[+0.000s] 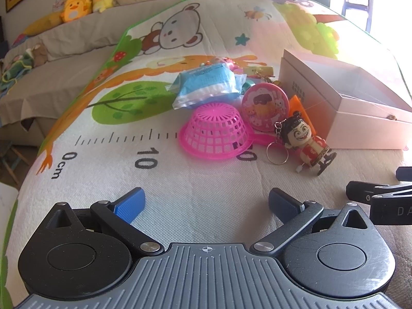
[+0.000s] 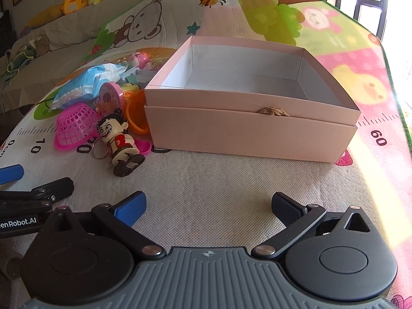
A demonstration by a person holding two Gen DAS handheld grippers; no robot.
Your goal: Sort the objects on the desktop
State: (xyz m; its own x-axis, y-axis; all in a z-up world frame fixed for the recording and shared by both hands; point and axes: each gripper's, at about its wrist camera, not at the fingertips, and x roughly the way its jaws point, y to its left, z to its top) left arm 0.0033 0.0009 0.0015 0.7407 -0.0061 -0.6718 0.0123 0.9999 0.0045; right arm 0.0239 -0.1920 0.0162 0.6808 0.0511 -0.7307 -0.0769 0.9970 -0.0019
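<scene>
A: We have both tools low over the printed cartoon play mat [image 2: 206,180], near its front edge. Our left gripper [image 1: 206,203] has its fingers spread wide with nothing between them, and our right gripper [image 2: 206,206] is the same, spread and empty.

B: And the things we have to sort?

A: They lie in a heap on the mat toward its left side, hard against the left wall of the open pale pink cardboard box [image 2: 252,131], which looks empty inside. Nearest us is the painted grinning figurine on a metal key ring [image 1: 306,141], lying on its back just beside the box's front corner. Behind it sits the upturned pink plastic mesh strainer [image 1: 216,134], touching the round pink cartoon tin [image 1: 265,108], with the soft blue-and-white plastic packet [image 1: 206,87] resting further back.

B: How do we expect the figurine to handle?

A: We judge it light, rigid and rather glossy, so it could slip. We would close across its torso, where the sides run nearly parallel, not the round head or the loose ring, which would swing. The strainer looks springy; we would pinch its rim. The packet should squash under the pads.
</scene>
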